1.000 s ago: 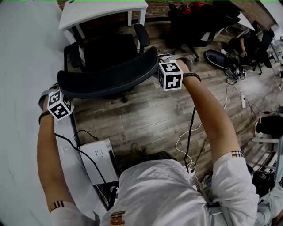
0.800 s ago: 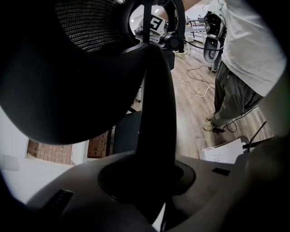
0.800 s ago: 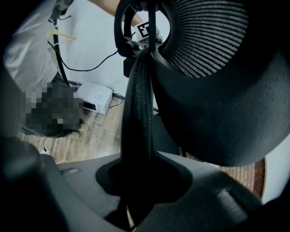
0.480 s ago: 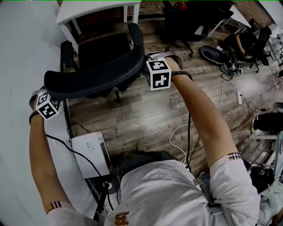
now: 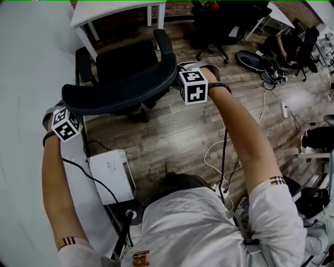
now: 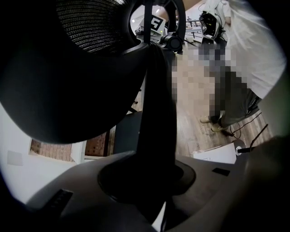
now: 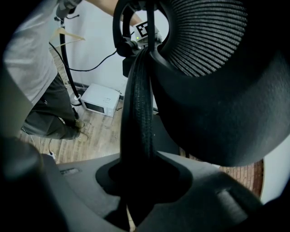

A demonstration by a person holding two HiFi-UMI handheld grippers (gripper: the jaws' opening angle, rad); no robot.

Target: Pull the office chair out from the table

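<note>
The black mesh office chair has rolled away from the white table, with the left gripper and right gripper pinching its back, so pull evenly.

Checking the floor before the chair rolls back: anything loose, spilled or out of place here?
Nothing spilled or damaged. Loose cables trail over the wooden floor on the right, and a white box sits on the floor by the left wall; either might catch the office chair.

Matt mesh chair back, wood-grain floor
</note>
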